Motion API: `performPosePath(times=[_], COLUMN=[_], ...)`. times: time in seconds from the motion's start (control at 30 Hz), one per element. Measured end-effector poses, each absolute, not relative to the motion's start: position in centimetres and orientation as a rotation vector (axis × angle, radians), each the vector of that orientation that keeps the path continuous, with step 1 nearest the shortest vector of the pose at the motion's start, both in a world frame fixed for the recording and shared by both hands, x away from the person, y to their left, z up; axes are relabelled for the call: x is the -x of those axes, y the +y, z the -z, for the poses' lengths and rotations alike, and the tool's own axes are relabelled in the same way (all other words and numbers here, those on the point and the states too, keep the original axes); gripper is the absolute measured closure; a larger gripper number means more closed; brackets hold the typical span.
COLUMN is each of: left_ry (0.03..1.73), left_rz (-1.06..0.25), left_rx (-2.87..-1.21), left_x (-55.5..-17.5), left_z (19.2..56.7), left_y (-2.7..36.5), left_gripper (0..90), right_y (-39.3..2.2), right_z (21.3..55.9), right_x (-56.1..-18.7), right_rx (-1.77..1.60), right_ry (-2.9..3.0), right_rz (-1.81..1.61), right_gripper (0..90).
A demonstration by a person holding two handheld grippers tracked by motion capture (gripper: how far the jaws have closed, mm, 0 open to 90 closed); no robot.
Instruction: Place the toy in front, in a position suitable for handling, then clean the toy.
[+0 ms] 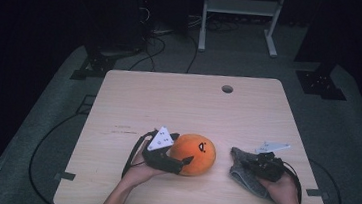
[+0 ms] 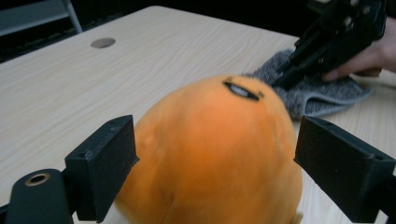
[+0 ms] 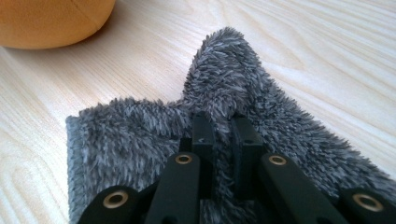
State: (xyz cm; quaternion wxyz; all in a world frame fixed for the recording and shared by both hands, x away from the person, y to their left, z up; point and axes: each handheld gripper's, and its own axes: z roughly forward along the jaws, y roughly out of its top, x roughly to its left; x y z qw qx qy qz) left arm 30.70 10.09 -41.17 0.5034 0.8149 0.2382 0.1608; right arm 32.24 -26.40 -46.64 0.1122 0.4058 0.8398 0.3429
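High view: orange plush toy [image 1: 193,154] sits near the front edge of the wooden table [image 1: 169,101], grey fuzzy cloth [image 1: 245,171] well to its right. Left gripper [image 1: 175,163] is up against the plush's left side; right gripper [image 1: 255,165] is on the cloth.

Left gripper view: jaws are spread wide, one each side of the plush [image 2: 210,154], not squeezing it. Whether the pads actually touch the fabric is hard to call, the frame is blurred. No grasp yet.

Right gripper view: jaws are pinched together on a raised fold of the cloth [image 3: 224,107], pile bunched up between them. The rest of the cloth lies flat on the table, so it's gripped but not lifted clear.

Progress, as I read it: early. Cloth is secured; plush is only bracketed. Left: close on the plush, then bring the two together, presumably wiping or covering. That's a guess.

Writing: no brand or label readable. Plush has a small stitched face on top [image 1: 202,145]. Faint dark marks on the tabletop left of the left gripper [image 1: 125,130], too small to read.
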Motion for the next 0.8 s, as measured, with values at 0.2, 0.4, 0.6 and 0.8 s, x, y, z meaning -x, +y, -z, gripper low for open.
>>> performPosePath(times=[0.2,0.4,0.6,0.8], left_ry=[0.596,0.571,0.582,0.582], left_rz=[-0.371,-0.381,-0.402,-0.420], left_rx=[-1.984,-2.016,-2.021,-2.033], left_x=[-30.9,-31.1,-31.0,-31.0], left_z=[42.0,42.9,43.6,43.7], left_y=[10.6,10.1,9.4,9.1], left_gripper=[13.2,30.7,39.9,40.7], right_y=[-27.3,-25.7,-22.3,-19.3], right_z=[44.5,42.1,41.2,41.8], right_x=[-31.1,-29.6,-29.4,-30.6], right_rx=[-1.158,-0.992,-0.825,-0.784], right_ry=[2.384,2.375,2.416,2.474], right_rz=[-1.206,-1.399,-1.435,-1.381], right_gripper=[81.7,81.7,81.4,80.2])
